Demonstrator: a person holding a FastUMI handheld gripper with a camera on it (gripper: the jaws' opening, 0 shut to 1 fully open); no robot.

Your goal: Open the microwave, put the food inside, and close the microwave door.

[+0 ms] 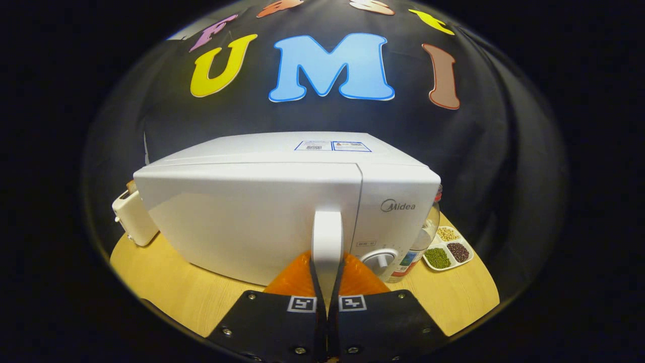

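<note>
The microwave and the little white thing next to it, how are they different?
The microwave is large, standing just ahead of the gripper, whose fingers clamp its door handle; the toaster is small and sits untouched beside it. The microwave has a round knob; the toaster has a slice poking out on top. Both are white and stand on the wooden table.

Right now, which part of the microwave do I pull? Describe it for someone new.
Find the white microwave on the wooden table. On its front, where the door meets the control panel, stands an upright white handle, clamped between the orange fingers of the hand-held gripper. Unlike the round dial beside it, it is a tall bar.
</note>
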